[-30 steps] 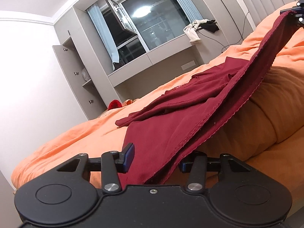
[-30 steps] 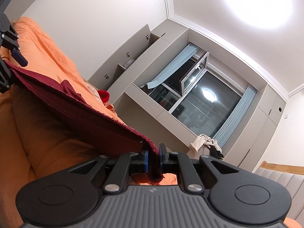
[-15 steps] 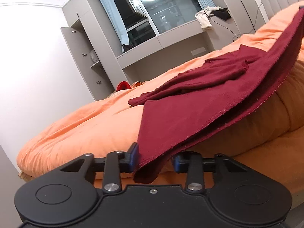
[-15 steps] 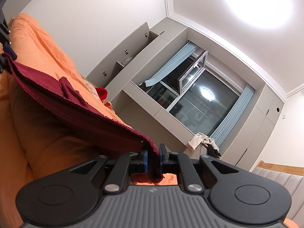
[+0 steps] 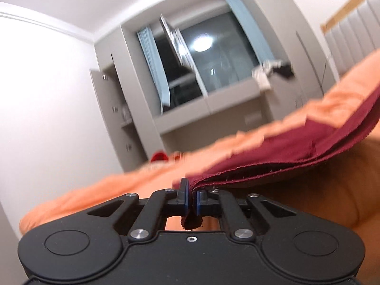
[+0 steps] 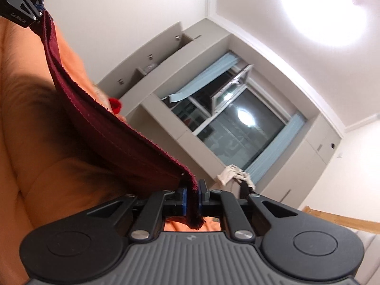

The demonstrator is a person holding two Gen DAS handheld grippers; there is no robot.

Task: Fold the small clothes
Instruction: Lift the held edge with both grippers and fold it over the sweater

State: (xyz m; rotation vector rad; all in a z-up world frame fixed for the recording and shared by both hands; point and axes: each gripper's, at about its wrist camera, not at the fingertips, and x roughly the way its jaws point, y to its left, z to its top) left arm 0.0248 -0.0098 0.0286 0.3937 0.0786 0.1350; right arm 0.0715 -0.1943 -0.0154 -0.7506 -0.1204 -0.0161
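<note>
Item one, nearest you: your left gripper [image 5: 192, 200], jaws just closed and now pinched on a corner of the dark red garment [image 5: 273, 154], with a small tuft of cloth poking out behind the blue pads.

Item two: your right gripper [image 6: 192, 200], jaws narrow and clamped on another corner of the same garment [image 6: 114, 140]; a short end hangs below the pads here too.

Item three: the garment itself, stretched between your two grippers as a doubled hem edge, lifted off the orange duvet [image 5: 320, 190] along that edge. In the right wrist view your left gripper [image 6: 39, 11] sits at the upper left, at the cloth's other end.

Item four: the orange duvet, puffy, directly under the cloth and casting it in shadow.

Item five: a small red item [image 6: 115, 104] on the duvet's far side; what it is cannot be told.

Item six, farthest: grey built-in cabinets [image 5: 114, 109], a window [image 5: 213, 64] with pale blue curtains, and white and dark cloths [image 5: 273, 71] on the ledge beside it.
</note>
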